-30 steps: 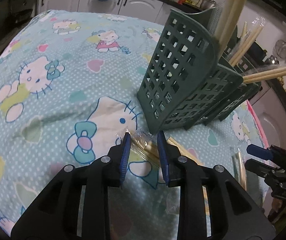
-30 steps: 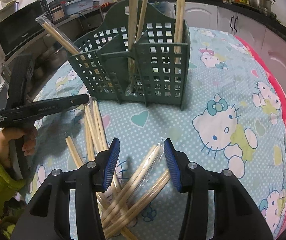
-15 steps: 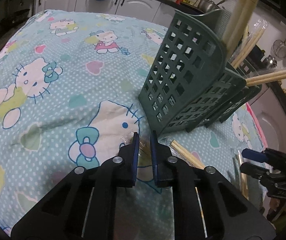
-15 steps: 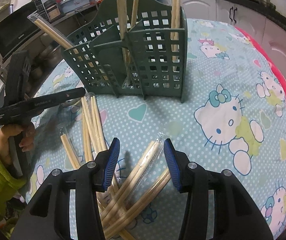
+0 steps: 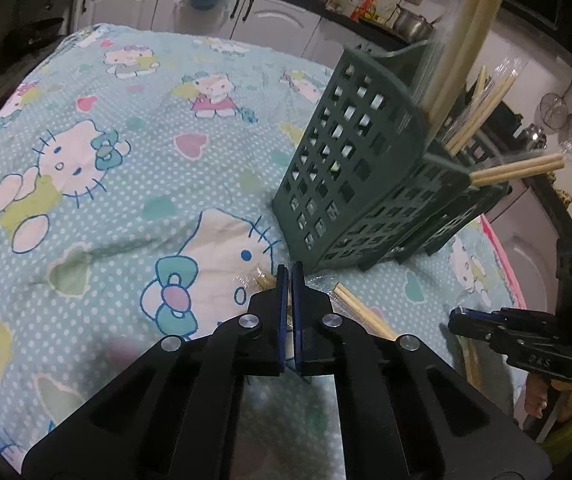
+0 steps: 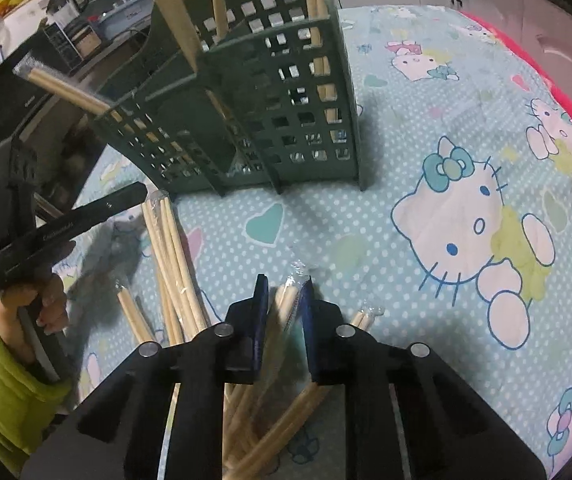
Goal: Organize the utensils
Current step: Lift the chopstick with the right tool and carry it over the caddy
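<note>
Wooden wrapped chopsticks (image 6: 286, 304) lie loose on the worktop (image 6: 426, 152) before the green caddy (image 6: 286, 92); right gripper (image 6: 283, 296) jaws pinch one pair, left gripper (image 5: 289, 280) jaws pinch another's wrapper, apparently for loading the caddy beyond.

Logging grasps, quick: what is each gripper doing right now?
Left gripper: shut on a wrapped chopstick pair.
Right gripper: closed around a wrapped chopstick pair.

We see open patterned tablecloth (image 6: 426, 128) right of the dark green lattice plastic utensil holder (image 6: 286, 120); loose wrapped wooden chopsticks (image 6: 173, 256) clutter its left.
</note>
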